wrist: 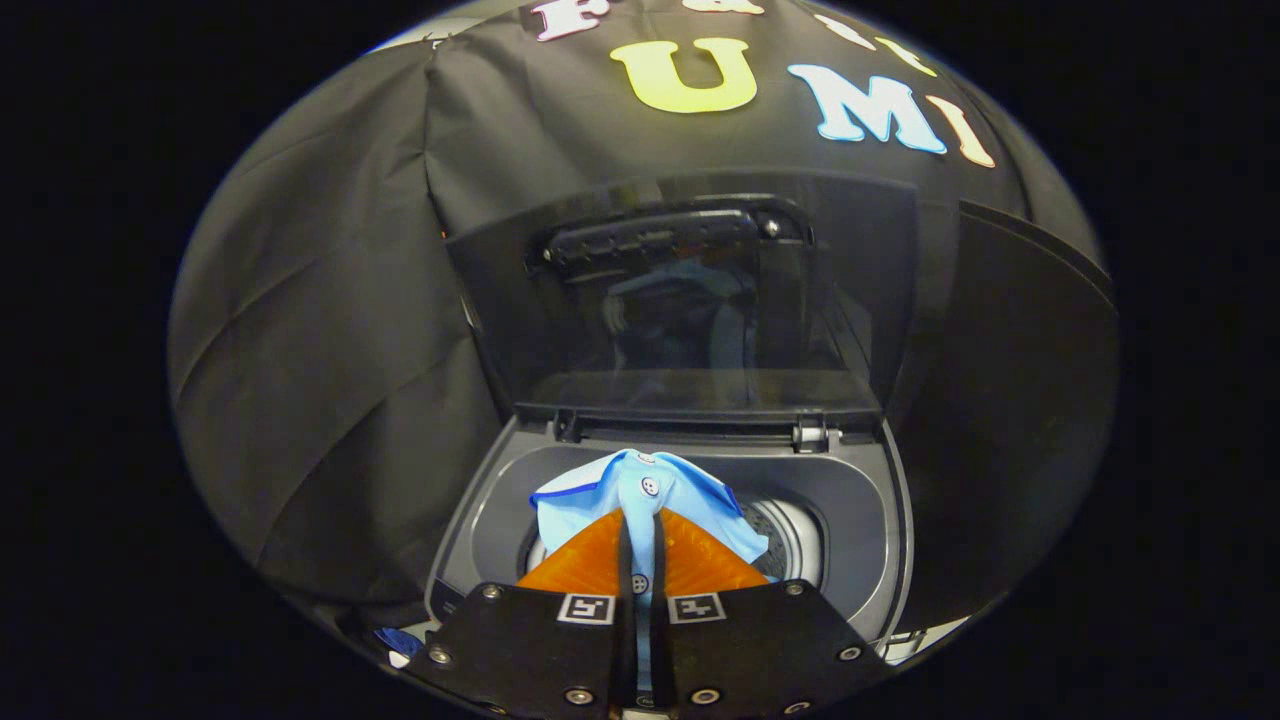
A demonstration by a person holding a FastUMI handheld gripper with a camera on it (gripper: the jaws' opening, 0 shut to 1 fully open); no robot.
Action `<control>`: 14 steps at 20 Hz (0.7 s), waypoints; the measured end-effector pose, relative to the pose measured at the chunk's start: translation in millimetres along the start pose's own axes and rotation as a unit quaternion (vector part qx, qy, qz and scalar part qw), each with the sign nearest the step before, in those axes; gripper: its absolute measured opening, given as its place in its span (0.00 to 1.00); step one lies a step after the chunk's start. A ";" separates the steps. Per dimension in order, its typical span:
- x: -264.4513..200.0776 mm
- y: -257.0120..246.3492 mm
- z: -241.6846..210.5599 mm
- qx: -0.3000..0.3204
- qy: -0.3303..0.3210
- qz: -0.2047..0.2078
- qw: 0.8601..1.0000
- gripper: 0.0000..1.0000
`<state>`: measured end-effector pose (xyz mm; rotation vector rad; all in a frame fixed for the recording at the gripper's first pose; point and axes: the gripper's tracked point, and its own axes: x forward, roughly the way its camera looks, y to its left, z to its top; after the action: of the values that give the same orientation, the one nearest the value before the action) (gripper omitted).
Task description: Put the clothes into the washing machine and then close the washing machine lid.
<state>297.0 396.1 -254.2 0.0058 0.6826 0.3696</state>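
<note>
A light blue buttoned shirt hangs pinched between my fingers, held over the round drum opening of the top-loading washing machine. My gripper is shut on the cloth, which bunches up just ahead of the fingertips and runs down between them. The machine's dark see-through lid stands upright beyond the drum, hinged at the back, with its handle near the top edge. Most of the drum is hidden behind the shirt and my fingers.
Black booth cloth hangs behind and on both sides of the machine. The grey rim of the tub surrounds the opening. A small blue object lies low beside the machine's left front corner.
</note>
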 end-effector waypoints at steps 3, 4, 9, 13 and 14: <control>7.4 -5.3 -19.9 -0.001 0.026 -0.009 1.000 0.14; 8.3 -7.4 -24.5 -0.004 0.032 -0.013 0.999 0.18; 5.7 -13.6 -25.3 -0.029 0.022 -0.036 0.999 0.72; 3.8 -10.8 -29.3 -0.042 0.017 -0.036 0.998 0.95; 3.2 -10.6 -30.7 -0.044 0.018 -0.037 0.998 0.95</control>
<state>283.9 383.7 -281.4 -0.1088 0.7001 0.3293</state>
